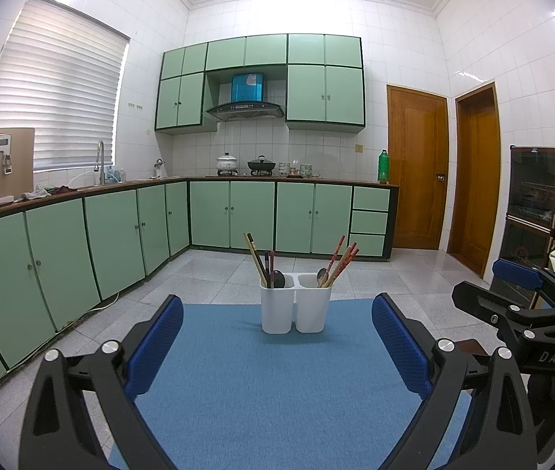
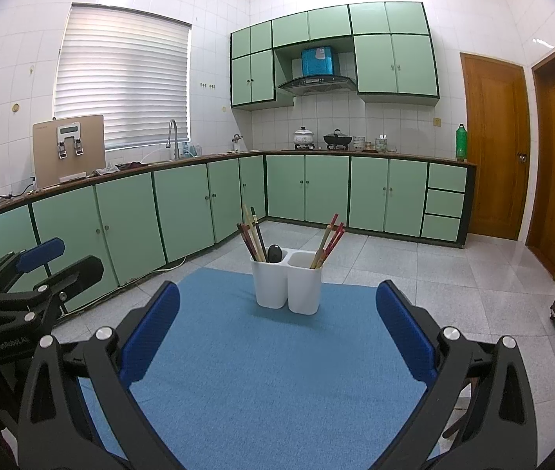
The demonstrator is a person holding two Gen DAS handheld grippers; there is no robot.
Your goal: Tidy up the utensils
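Note:
A white two-compartment utensil holder stands upright near the far edge of a blue mat. Its left compartment holds dark and tan chopsticks and a dark spoon. Its right compartment holds red and tan chopsticks and a metal spoon. My left gripper is open and empty, well short of the holder. My right gripper is likewise open and empty. Each gripper shows at the side of the other's view.
Green floor cabinets line the left and far walls. Two wooden doors stand at the right. A dark glass-fronted cabinet is at the far right. Grey tiled floor surrounds the mat.

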